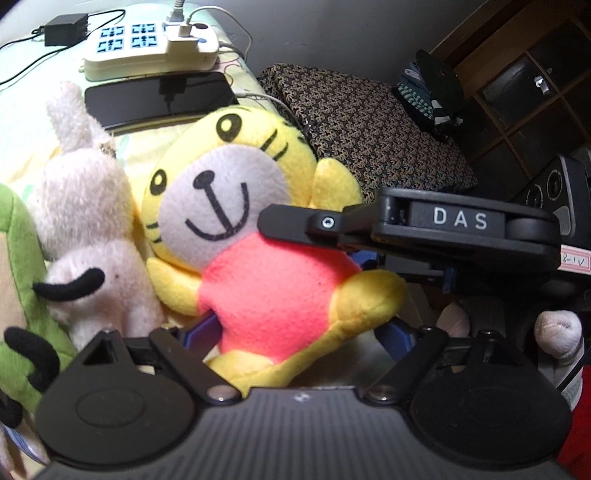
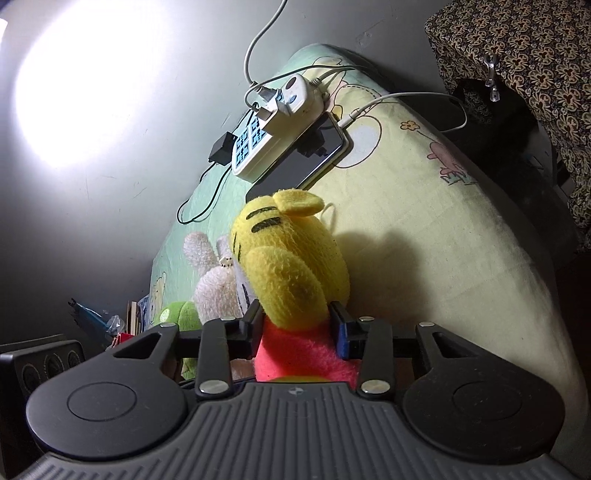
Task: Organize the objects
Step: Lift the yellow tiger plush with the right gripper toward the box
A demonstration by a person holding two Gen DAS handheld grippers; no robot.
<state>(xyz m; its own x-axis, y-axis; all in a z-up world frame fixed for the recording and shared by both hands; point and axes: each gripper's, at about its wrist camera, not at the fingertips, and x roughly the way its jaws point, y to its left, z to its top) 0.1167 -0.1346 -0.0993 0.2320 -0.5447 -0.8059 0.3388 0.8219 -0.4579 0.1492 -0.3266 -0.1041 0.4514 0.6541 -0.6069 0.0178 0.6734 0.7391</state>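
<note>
A yellow tiger plush (image 1: 236, 192) in a pink shirt lies on its back on the pale cartoon sheet (image 2: 424, 229). In the left wrist view, my left gripper (image 1: 295, 332) has its blue pads against both sides of the plush's pink belly and yellow leg. My right gripper's finger (image 1: 291, 221) reaches in from the right and lies across the plush's shoulder. In the right wrist view, my right gripper (image 2: 297, 326) clamps the tiger plush (image 2: 291, 258) at its yellow arm, just above the pink shirt. The plush's face is turned away there.
A white rabbit plush (image 1: 85, 206) and a green plush (image 1: 18, 258) lie to the tiger's left, touching it. Behind them are a black phone (image 1: 159, 98), a white power strip (image 1: 147, 44) with cables, and a black adapter (image 1: 66, 29). A patterned cloth (image 1: 369, 122) covers something on the right.
</note>
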